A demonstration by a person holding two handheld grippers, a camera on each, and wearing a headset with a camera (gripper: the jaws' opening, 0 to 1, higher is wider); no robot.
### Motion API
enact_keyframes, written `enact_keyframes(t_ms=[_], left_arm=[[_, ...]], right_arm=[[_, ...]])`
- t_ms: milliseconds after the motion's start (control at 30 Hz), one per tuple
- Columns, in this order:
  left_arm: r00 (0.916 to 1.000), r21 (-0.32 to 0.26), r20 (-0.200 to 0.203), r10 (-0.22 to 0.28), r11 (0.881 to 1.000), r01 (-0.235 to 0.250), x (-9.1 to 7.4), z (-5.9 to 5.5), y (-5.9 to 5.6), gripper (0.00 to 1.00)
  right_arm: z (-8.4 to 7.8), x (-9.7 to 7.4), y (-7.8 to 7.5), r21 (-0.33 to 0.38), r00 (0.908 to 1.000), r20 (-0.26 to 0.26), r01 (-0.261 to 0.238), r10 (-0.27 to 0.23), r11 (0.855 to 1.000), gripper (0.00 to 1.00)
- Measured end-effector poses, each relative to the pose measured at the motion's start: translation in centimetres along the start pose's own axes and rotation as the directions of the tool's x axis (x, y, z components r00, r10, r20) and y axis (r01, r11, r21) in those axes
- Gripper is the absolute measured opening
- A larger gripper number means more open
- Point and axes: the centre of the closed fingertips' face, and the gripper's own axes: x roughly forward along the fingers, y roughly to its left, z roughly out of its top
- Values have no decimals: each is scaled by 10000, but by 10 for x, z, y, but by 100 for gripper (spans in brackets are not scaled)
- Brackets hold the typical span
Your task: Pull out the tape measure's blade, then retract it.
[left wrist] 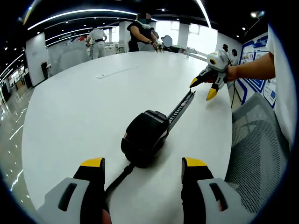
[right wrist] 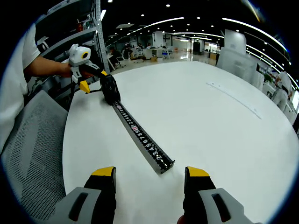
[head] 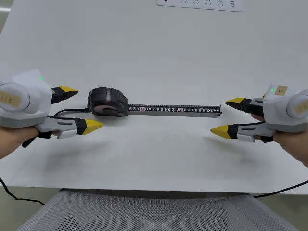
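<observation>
Jaws wide on left gripper (head: 84, 108) and right gripper (head: 224, 116), flanking the tape measure (head: 107, 101), blade (head: 173, 109) extended.

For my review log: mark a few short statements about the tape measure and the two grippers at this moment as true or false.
1. The tape measure's blade lies pulled out along the white table. True.
2. The right gripper is clamped on the blade's end. False: its jaws are open, and the end lies free just ahead of them.
3. The left gripper is open, with the black case in front of it. True.
4. The case is held up off the table. False: it rests on the table, and neither gripper grips it.
</observation>
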Motion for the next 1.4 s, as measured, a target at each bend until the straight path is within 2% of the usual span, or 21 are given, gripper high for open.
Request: enact_keyframes(t_ms=[100, 133, 200, 233, 267, 400, 467, 500, 733, 767, 867, 900, 1067, 1167, 1400], left_arm=[[9994, -443, 160, 299, 9986, -291, -4, -5, -1, 64], [9977, -536, 323, 588, 9969, -570, -7, -4, 0, 65], [9967, -699, 358, 733, 9950, -707, -9, -8, -1, 66], [9942, -818, 432, 986, 9921, -948, -12, -9, 1, 67], [9939, -907, 487, 988, 9914, -941, -13, -10, -1, 67], [9917, -947, 397, 1225, 9884, -1183, -17, -20, -5, 69], [9876, -1019, 467, 1501, 9842, -1448, -20, -21, -3, 71], [9892, -1213, 477, 1386, 9838, -1320, -22, -22, -7, 72], [9827, -1199, 607, 1751, 9786, -1670, -29, -27, -14, 73], [9833, -1431, 625, 1710, 9766, -1607, -31, -29, -15, 73], [9778, -1772, 767, 1948, 9678, -1788, -36, -32, -16, 73], [9734, -1818, 858, 2126, 9639, -1945, -39, -32, -16, 73], [9709, -2135, 868, 2233, 9561, -2009, -45, -38, -23, 76], [9705, -2282, 891, 2240, 9531, -1990, -50, -41, -28, 76], [9697, -2396, 961, 2246, 9508, -1964, -54, -43, -34, 77]], right_arm=[[-3, -2, 5, 92, 10000, 10, 86, -86, 9999, 60], [-3, -3, 6, 160, 9999, 21, 142, -142, 9998, 61], [-4, -4, 10, 222, 9998, 45, 172, -173, 9996, 64], [-3, -5, 13, 290, 9997, 95, 222, -224, 9993, 66], [-4, -6, 14, 296, 9996, 94, 264, -267, 9992, 67], [-6, -9, 19, 397, 9988, 129, 465, -470, 9981, 71], [-8, -10, 21, 412, 9984, 78, 557, -561, 9976, 72], [-10, -11, 23, 457, 9981, 63, 608, -611, 9971, 72], [-11, -18, 32, 901, 9956, 266, 870, -897, 9921, 77], [-10, -20, 32, 939, 9949, 278, 939, -969, 9912, 79], [-11, -24, 34, 935, 9930, 304, 1109, -1142, 9894, 81], [-12, -26, 33, 973, 9922, 335, 1162, -1200, 9884, 83], [-10, -36, 37, 1125, 9882, 521, 1374, -1439, 9841, 86], [-12, -37, 41, 951, 9870, 468, 1489, -1539, 9843, 87], [-15, -45, 42, 1137, 9832, 618, 1639, -1716, 9799, 89]])
